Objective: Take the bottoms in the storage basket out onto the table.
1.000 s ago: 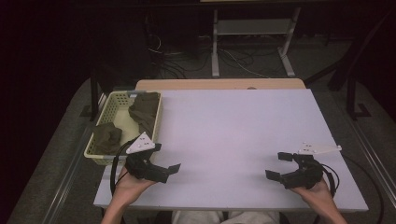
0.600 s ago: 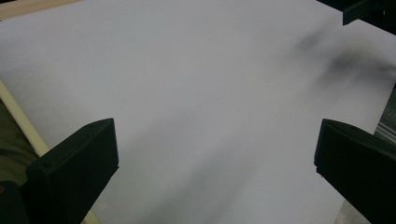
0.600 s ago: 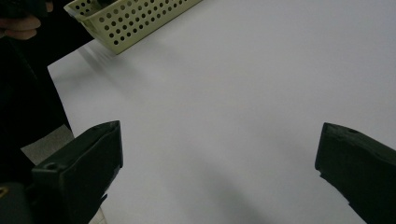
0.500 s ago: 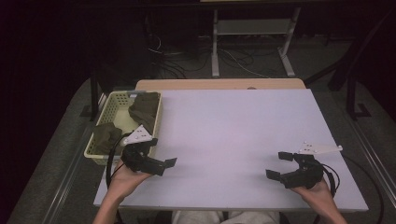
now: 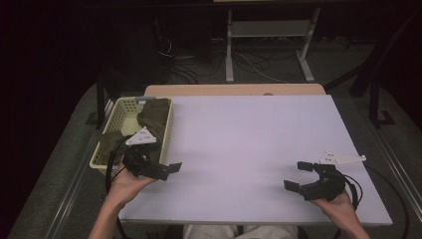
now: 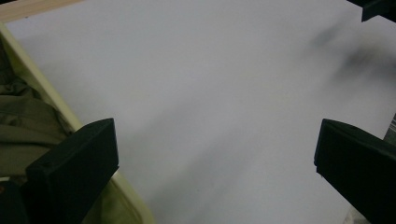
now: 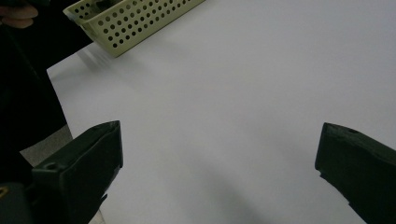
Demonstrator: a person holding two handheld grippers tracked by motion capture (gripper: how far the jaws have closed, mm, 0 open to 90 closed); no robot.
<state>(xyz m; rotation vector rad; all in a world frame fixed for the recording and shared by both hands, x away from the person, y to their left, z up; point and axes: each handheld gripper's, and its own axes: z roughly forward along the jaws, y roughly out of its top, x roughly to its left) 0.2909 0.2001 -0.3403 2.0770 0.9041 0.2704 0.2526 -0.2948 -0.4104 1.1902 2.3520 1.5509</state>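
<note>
I find no readable text, label, brand, number or sign in any view. Pale yellow basket (image 5: 119,122) wall: plain, holes only. White worktop (image 5: 249,149): unmarked. Dark cloth (image 5: 155,115) in basket: no tag legible.

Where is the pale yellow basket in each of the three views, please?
High view: the basket stands at the left edge of the white table, olive cloth inside, just beyond the left claw.
Left gripper view: its rim runs along the left side, with cloth behind it.
Right gripper view: its perforated wall is at the top left.
Shared landmark: the white table top, which the basket stands on.
</note>
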